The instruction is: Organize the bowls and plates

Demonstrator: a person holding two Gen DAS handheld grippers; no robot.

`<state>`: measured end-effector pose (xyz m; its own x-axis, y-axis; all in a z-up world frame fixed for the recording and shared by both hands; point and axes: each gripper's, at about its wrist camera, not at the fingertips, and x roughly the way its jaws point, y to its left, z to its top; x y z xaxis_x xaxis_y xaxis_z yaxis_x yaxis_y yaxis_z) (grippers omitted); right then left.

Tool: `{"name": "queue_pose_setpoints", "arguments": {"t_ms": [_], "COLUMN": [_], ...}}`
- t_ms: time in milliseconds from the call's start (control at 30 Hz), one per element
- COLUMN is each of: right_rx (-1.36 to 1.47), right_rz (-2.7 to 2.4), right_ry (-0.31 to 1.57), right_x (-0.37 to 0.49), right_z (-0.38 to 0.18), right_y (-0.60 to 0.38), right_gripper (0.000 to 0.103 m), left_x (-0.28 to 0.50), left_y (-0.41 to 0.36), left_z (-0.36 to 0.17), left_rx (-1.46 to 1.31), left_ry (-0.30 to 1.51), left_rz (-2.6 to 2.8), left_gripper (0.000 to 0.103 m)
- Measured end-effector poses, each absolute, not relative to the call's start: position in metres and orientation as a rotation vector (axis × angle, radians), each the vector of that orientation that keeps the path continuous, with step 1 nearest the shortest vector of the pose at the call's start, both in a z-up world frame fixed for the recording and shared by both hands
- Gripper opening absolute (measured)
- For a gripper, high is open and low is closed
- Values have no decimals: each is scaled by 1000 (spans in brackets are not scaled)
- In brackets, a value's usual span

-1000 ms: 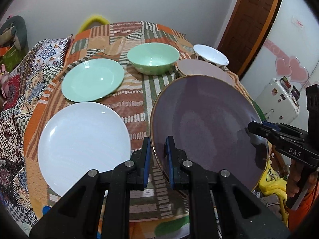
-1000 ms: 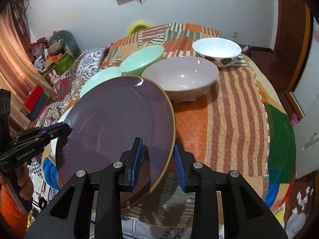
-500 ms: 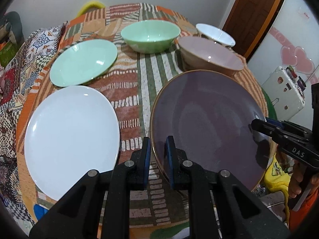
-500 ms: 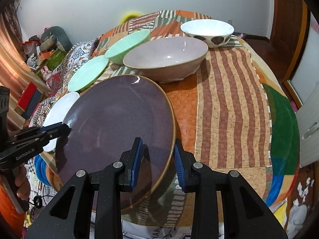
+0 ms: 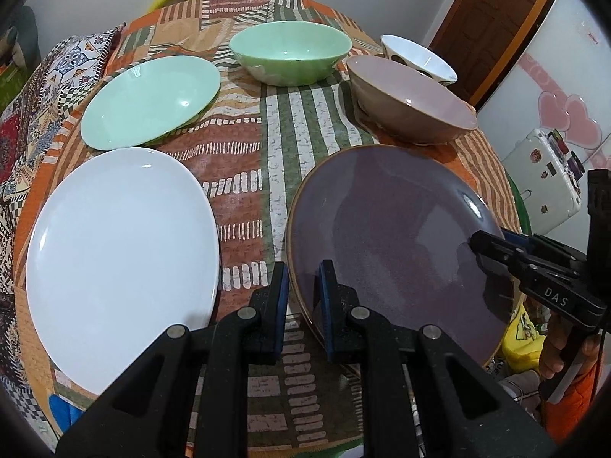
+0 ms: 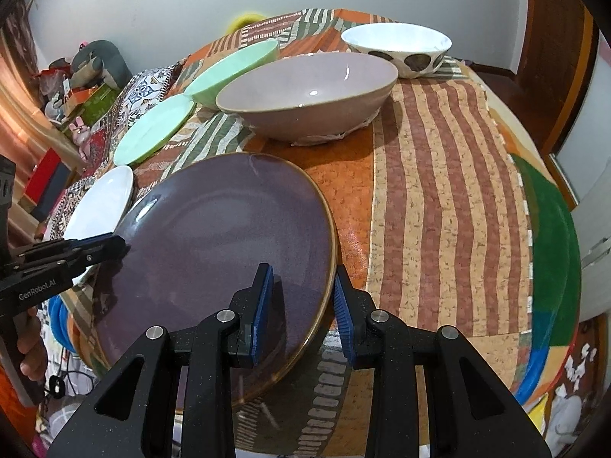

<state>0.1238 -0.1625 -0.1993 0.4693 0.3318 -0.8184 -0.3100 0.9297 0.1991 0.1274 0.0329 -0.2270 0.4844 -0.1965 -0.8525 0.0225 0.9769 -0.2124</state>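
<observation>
A large purple plate (image 5: pixel 397 236) is held at the table's near edge. My left gripper (image 5: pixel 302 297) is shut on its left rim. My right gripper (image 6: pixel 301 307) is shut on its right rim; it also shows in the left wrist view (image 5: pixel 492 252). The plate (image 6: pixel 225 244) hangs partly over the table edge. A white plate (image 5: pixel 118 255) lies to its left, a green plate (image 5: pixel 149 101) behind that. A green bowl (image 5: pixel 290 51), a pink-brown bowl (image 5: pixel 408 101) and a white patterned bowl (image 5: pixel 418 57) stand at the back.
The round table has a patchwork cloth (image 6: pixel 450 175). A wooden door (image 5: pixel 492 23) and a white fridge (image 5: pixel 550 126) are to the right. Clutter and toys (image 6: pixel 76 87) lie on the floor at the left.
Both grippers have lowered the purple plate toward the table and moved forward. The bowls and plates appear closer. Both grips are unchanged.
</observation>
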Motion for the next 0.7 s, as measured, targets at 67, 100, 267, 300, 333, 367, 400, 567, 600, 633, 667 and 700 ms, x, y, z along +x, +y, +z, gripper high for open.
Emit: {"name": "queue_pose_setpoints", "arguments": {"t_ms": [67, 100, 267, 300, 333, 367, 400, 567, 600, 633, 667, 700], "right_rx": [28, 23, -10, -14, -14, -11, -7, -25, -28, -33, -36, -41], "right_rz": [390, 384, 358, 353, 348, 346, 345, 339, 342, 344, 347, 353], "right_ry": [1010, 1011, 1007, 1006, 1002, 998, 990, 943, 929, 909, 894, 875], "right_x": [124, 124, 120, 120, 119, 119, 118, 113, 111, 109, 108, 106], "right_z": [-199, -198, -194, -194, -192, -191, -187, -169, -165, -159, -154, -149], "right_y": [-163, -163, -164, -165, -167, -168, -169, -169, -168, -166, -164, -161], "right_gripper": [29, 30, 31, 32, 33, 36, 36, 39, 41, 46, 50, 51], "left_x": [127, 127, 125, 124, 122, 121, 119, 108, 105, 103, 99, 94], "left_y": [33, 33, 31, 31, 31, 32, 33, 41, 44, 46, 49, 52], "left_z": [-228, -228, -224, -223, -220, -218, -215, -196, -190, -186, -180, -173], "left_rx": [-181, -180, -144, -139, -135, -134, -131, -134, -145, -151, -154, -148], "left_ry": [1061, 1060, 1046, 1041, 1034, 1029, 1022, 971, 958, 946, 928, 904], "left_rz": [-136, -135, -111, -109, -106, -105, -103, -82, -83, -80, -71, -56], "left_gripper": [15, 15, 15, 15, 15, 15, 15, 18, 18, 18, 18, 18]}}
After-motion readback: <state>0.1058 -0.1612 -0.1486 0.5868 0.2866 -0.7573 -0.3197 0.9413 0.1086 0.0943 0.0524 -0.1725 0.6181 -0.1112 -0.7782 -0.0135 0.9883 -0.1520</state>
